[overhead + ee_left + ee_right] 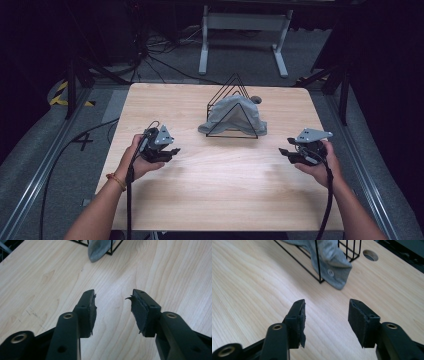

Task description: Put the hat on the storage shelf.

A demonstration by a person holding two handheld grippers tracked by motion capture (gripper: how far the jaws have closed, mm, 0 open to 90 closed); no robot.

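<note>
A black wire rack (234, 107) shaped like a triangle stands at the table's far middle, with a grey cloth (235, 116) draped through it. My left gripper (171, 152) hovers over the table at the left, open, nothing between its jaws. My right gripper (285, 153) is at the right, open and empty too. In the left gripper view the open gripper (113, 308) points at bare wood, with a corner of the cloth (97, 250) at the top. In the right gripper view the open gripper (325, 315) faces the rack (318, 262) and the cloth's hanging end (332, 267).
The light wooden table (220, 195) has a round cable hole (370, 255) near its far edge behind the rack. Beyond the table are a white metal stand (245, 30), floor cables and dark frame posts. Cables trail from both grippers off the near edge.
</note>
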